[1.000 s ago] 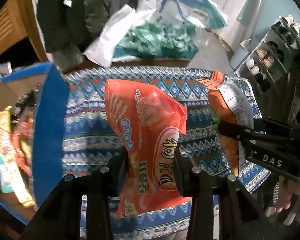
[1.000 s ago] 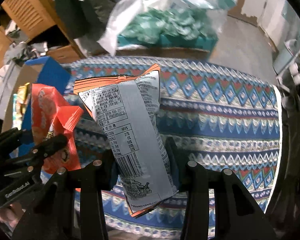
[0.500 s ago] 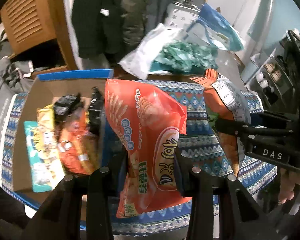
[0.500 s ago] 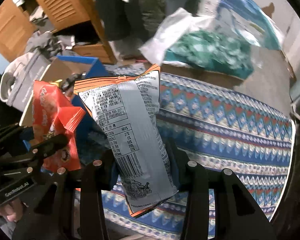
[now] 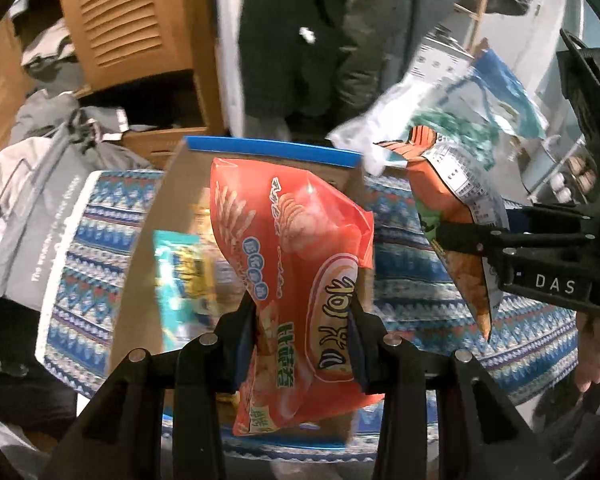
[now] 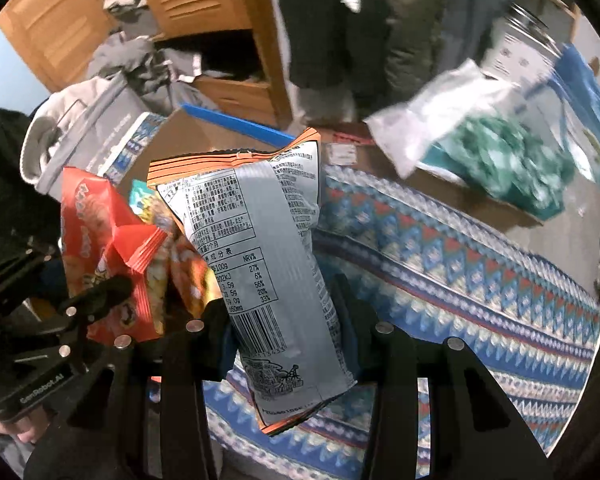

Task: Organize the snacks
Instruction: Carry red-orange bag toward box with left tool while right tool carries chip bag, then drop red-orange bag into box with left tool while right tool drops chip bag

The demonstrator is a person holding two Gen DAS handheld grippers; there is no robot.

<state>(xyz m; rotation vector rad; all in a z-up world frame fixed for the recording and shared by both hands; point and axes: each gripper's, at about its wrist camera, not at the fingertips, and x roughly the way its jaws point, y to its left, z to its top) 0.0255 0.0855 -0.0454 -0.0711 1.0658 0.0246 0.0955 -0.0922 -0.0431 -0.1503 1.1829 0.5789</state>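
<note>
My left gripper (image 5: 302,320) is shut on a red-orange snack bag (image 5: 296,264) and holds it upright above an open cardboard box with a blue rim (image 5: 272,149); several snack packs (image 5: 180,276) lie inside. My right gripper (image 6: 284,316) is shut on an orange and grey chip bag (image 6: 260,248), back side showing, held above the patterned cloth. The chip bag also shows in the left wrist view (image 5: 456,216), right of the red bag. The red bag shows in the right wrist view (image 6: 104,240) at left, over the box (image 6: 236,123).
A blue patterned tablecloth (image 6: 460,264) covers the table. Behind it stand a carton with teal packets (image 6: 512,160) and plastic bags. A grey tote bag (image 5: 36,216) lies left of the box. A wooden cabinet (image 5: 140,20) and hanging dark clothes are behind.
Both grippers have swung left with their bags still held. The box, first at the left edge, now lies right under the red bag.
</note>
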